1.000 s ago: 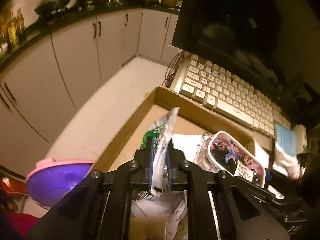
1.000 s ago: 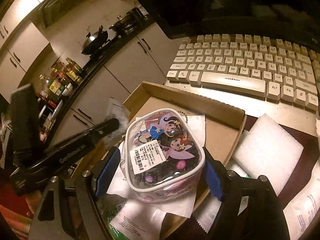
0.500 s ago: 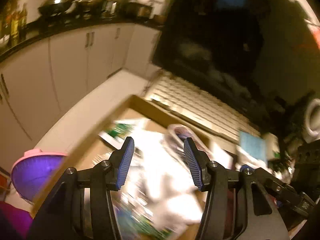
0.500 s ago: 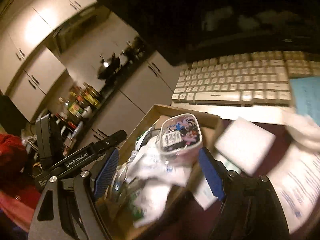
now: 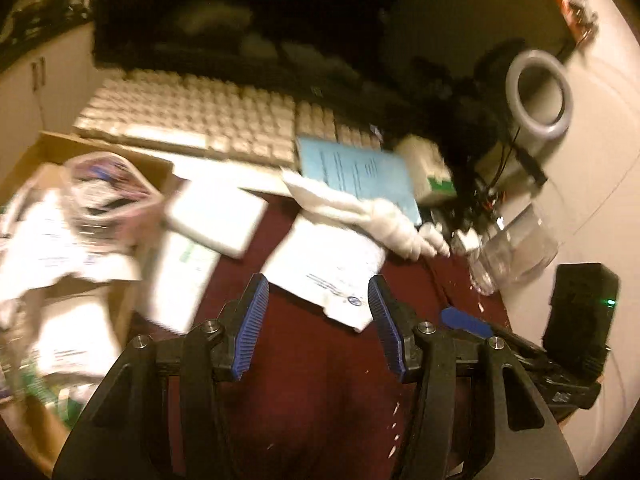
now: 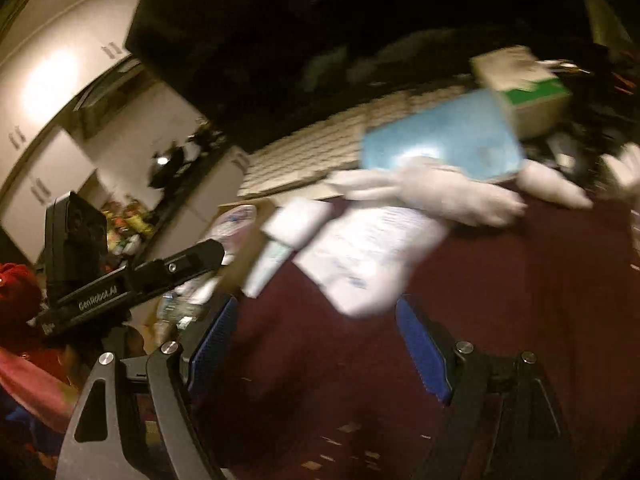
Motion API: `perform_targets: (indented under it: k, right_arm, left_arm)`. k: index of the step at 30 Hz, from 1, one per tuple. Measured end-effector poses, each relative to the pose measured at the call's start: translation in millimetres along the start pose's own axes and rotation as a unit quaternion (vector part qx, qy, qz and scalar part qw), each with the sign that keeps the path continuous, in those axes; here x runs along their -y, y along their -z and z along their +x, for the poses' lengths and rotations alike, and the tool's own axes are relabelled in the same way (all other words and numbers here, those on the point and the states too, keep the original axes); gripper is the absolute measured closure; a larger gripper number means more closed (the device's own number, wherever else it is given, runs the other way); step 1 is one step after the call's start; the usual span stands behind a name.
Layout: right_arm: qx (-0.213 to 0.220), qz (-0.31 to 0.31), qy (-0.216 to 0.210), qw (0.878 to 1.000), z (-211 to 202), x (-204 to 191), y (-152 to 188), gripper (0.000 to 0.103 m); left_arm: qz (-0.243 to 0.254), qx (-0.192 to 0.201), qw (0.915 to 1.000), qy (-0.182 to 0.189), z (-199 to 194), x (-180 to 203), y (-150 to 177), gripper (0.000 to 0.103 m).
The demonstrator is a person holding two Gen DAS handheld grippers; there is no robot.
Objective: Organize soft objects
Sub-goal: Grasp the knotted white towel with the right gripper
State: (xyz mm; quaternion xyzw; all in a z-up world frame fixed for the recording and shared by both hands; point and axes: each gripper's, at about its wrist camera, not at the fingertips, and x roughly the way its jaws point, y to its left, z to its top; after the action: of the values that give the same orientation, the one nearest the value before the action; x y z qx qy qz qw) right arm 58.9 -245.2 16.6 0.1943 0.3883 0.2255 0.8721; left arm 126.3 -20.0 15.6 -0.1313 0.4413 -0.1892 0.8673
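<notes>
The left tool (image 5: 316, 320) is hanging over the dark red counter (image 5: 304, 392) with its blue-padded jaws spread wide and gripping nothing. Just beyond its tips a white printed packet (image 5: 328, 272) is lying flat on the counter, and farther off a white glove (image 5: 384, 220) is sprawling across the near edge of a light blue booklet (image 5: 356, 172). To the left, a cardboard box (image 5: 52, 216) is holding a clear pouch (image 5: 108, 188) and a heap of white packets (all blurred), with a white foam pad (image 5: 216, 216) leaning just beside its right wall. A keyboard (image 5: 208, 120) is sitting at the far side.

The right tool (image 6: 316, 344) is likewise gaping wide and empty above the counter. The same white packet (image 6: 364, 256) is lying just past its tips, slightly to the left, and the glove (image 6: 444, 192) is lying farther away, towards the right, overlapping the booklet (image 6: 444, 136).
</notes>
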Motion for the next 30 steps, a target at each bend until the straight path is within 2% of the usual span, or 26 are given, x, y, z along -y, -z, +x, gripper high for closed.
perform_targets:
  k: [1,4,8,11,14,18,19,21,23,25,27,30]
  right_arm:
    - [0.0,0.0,0.0,1.0,-1.3,2.8,-2.5,0.022]
    - [0.0,-0.017,0.013,1.0,-2.2,3.0,-15.9,0.022]
    - [-0.008,-0.037,0.046,0.998,8.4,9.2,-50.1,0.022]
    - [-0.023,-0.049,0.076,0.996,27.0,18.8,-79.4,0.022]
    - [-0.044,-0.069,0.092,0.992,52.1,26.3,-98.5,0.022]
    - [-0.078,-0.068,0.105,0.989,82.6,42.7,-106.2,0.023]
    - [-0.089,-0.071,0.106,0.988,88.5,44.4,-103.0,0.027]
    - [-0.101,-0.077,0.101,0.987,90.4,45.2,-94.6,0.038]
    - [-0.109,-0.082,0.109,0.985,90.6,45.3,-87.8,0.058]
    - [-0.105,-0.085,0.115,0.984,85.0,42.6,-81.6,0.061]
    - [-0.104,-0.081,0.114,0.985,78.3,40.3,-78.8,0.063]
    - [-0.09,-0.039,0.113,0.989,60.6,42.3,-71.1,0.063]
  left_arm:
    - [0.004,-0.009,1.0,0.002,8.0,2.5,-1.4,0.051]
    - [0.014,-0.033,0.999,-0.026,41.2,5.2,-10.4,0.051]
    - [0.027,-0.05,0.9975,-0.042,67.7,5.3,-19.9,0.051]
    - [0.039,-0.039,0.996,-0.07,80.5,6.0,-27.9,0.051]
    - [0.025,-0.059,0.9967,-0.05,91.9,-0.5,-34.1,0.051]
    - [0.035,-0.072,0.996,-0.039,99.1,0.9,-29.6,0.051]
    - [0.035,-0.072,0.9962,-0.034,96.9,2.3,-27.8,0.051]
    - [0.038,-0.08,0.996,0.001,90.3,5.6,-21.9,0.051]
    - [0.038,-0.081,0.9959,0.009,85.4,6.9,-17.4,0.051]
    - [0.045,-0.084,0.9954,0.013,82.3,8.8,-14.2,0.051]
    - [0.048,-0.07,0.9964,-0.003,80.9,10.3,-16.1,0.051]
    - [0.034,-0.06,0.9974,-0.021,82.4,5.0,-24.6,0.051]
